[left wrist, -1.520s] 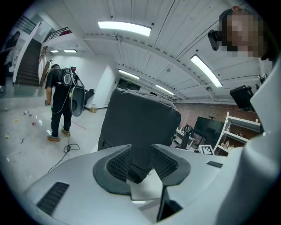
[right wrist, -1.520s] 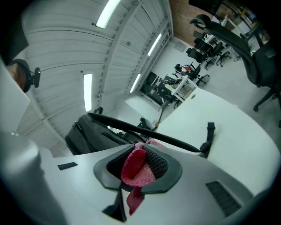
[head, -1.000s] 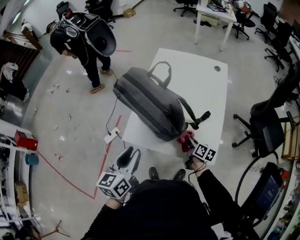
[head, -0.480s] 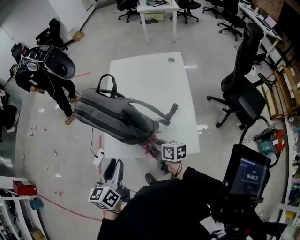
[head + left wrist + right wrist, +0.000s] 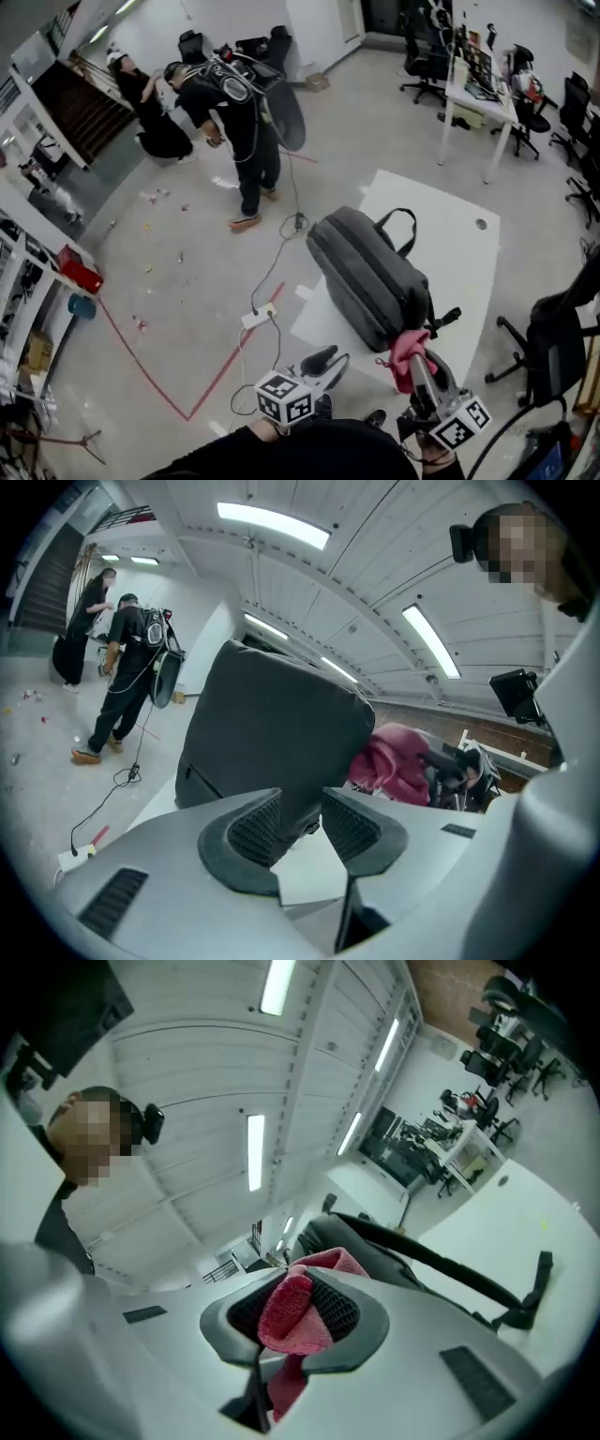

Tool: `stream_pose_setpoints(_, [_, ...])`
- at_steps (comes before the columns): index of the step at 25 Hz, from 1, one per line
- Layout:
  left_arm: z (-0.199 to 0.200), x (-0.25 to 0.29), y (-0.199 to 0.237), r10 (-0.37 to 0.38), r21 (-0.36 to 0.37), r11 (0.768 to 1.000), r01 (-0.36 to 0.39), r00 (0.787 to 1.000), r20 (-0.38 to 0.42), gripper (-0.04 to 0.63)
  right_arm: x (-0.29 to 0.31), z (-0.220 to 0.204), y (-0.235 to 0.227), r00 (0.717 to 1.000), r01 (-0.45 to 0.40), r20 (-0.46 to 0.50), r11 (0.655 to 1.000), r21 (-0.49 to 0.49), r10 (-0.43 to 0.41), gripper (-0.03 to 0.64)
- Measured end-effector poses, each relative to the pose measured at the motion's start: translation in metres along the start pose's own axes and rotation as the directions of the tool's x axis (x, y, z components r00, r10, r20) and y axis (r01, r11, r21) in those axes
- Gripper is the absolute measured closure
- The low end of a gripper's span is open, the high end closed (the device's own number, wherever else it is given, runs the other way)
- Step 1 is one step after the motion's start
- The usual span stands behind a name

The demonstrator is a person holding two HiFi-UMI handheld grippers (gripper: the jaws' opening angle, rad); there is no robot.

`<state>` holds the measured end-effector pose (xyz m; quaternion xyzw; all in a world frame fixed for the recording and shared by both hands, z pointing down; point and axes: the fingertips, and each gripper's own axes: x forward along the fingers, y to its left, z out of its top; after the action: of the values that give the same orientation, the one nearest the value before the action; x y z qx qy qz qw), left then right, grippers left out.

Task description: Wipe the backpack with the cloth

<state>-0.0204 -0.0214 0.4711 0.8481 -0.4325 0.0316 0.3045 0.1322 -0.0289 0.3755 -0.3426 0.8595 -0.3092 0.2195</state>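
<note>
Pinching the pink cloth (image 5: pixel 407 349), right claw (image 5: pixel 298 1321) hangs beside backpack (image 5: pixel 370 277).

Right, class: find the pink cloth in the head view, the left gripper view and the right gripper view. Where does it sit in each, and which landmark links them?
Head view: pink cloth at lower right, by the near end of the grey backpack.
Left gripper view: right of centre, beside the backpack.
Right gripper view: low centre, clamped in the right gripper.
Shared landmark: the grey backpack, which the right gripper view shows behind the cloth.
</note>
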Motion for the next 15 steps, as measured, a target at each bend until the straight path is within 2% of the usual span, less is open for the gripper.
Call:
stream_pose_setpoints(3, [0.004,0.006,0.012,0.006,0.001,1.000,-0.006,1.000,0.008,0.448,0.010,0.028,0.004,0.997,-0.048,0.056,0.996,-0.072,0.052,0.549])
stream_pose_setpoints(5, [0.000,0.002,0.016,-0.009,0.003,1.000,0.010,1.000,-0.006,0.449,0.008,0.026,-0.011,0.998,-0.017,0.055,0.995,-0.101,0.023,0.549])
stream_pose_setpoints(8, [0.006,-0.025,0.029,0.008,-0.006,1.000,-0.008,1.000,0.004,0.449,-0.003,0.003,-0.048,0.996,0.094,0.007,0.988,-0.121,-0.093,0.549])
stream_pose_setpoints(10, [0.012,-0.042,0.042,0.032,-0.012,0.999,-0.031,0.999,0.018,0.449,-0.014,-0.017,-0.077,0.981,0.184,-0.036,0.974,-0.130,-0.191,0.549])
stream_pose_setpoints(12, [0.011,-0.050,0.047,0.050,-0.015,0.999,-0.050,0.999,0.020,0.449,-0.025,-0.037,-0.107,0.954,0.276,-0.079,0.951,-0.141,-0.289,0.549])
stream_pose_setpoints(15, [0.006,-0.052,0.048,0.063,-0.015,0.998,-0.063,0.998,0.006,0.449,-0.041,-0.065,-0.149,0.895,0.402,-0.137,0.901,-0.165,-0.425,0.549])
